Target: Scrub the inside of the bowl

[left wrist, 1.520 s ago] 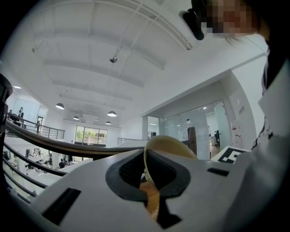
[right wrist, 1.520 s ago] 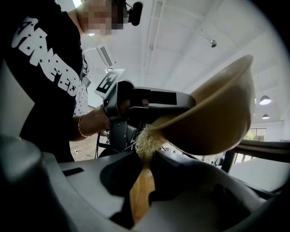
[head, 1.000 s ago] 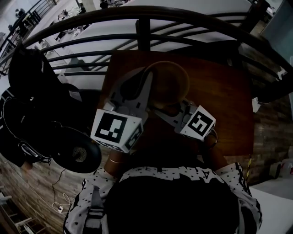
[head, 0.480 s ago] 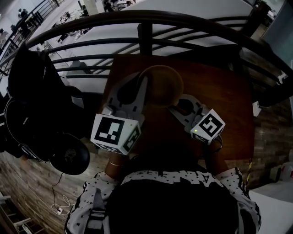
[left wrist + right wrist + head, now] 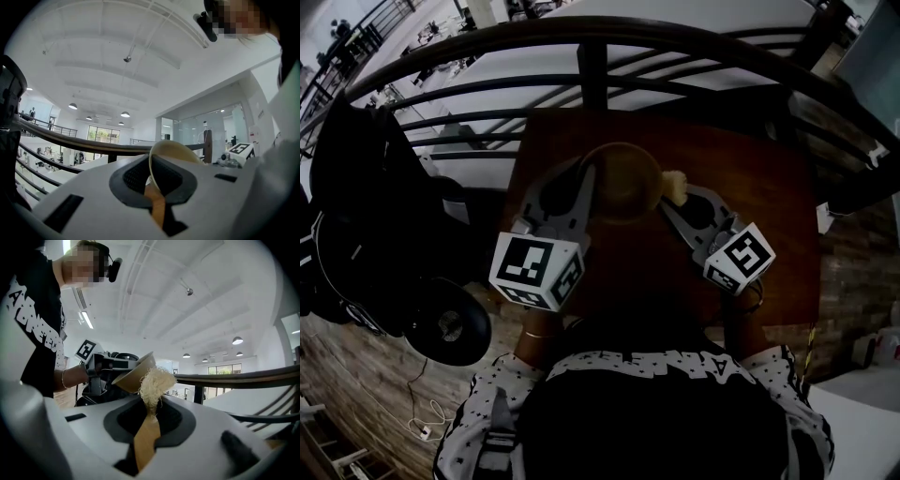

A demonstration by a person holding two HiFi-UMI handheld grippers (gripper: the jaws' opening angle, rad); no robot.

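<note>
A tan wooden bowl (image 5: 626, 176) is held tilted above the brown table (image 5: 759, 206). My left gripper (image 5: 584, 202) is shut on the bowl's left rim; in the left gripper view that thin rim (image 5: 174, 149) stands pinched in my left gripper (image 5: 153, 180). My right gripper (image 5: 679, 200) is shut on a pale fibrous scrubber (image 5: 675, 184), just off the bowl's right edge. In the right gripper view the scrubber (image 5: 153, 383) sticks up out of my right gripper (image 5: 151, 409), with the bowl (image 5: 132, 372) right behind it.
A dark curved railing (image 5: 591, 66) runs along the table's far side. Black bags and a coat (image 5: 366, 178) hang at the left, above a round black stool (image 5: 450, 323). The table's right half (image 5: 769, 169) is bare wood.
My right gripper has swung to the right and farther away, carrying the scrubber from the bowl's near side to just beside its right rim. The left gripper and bowl sank slightly.
</note>
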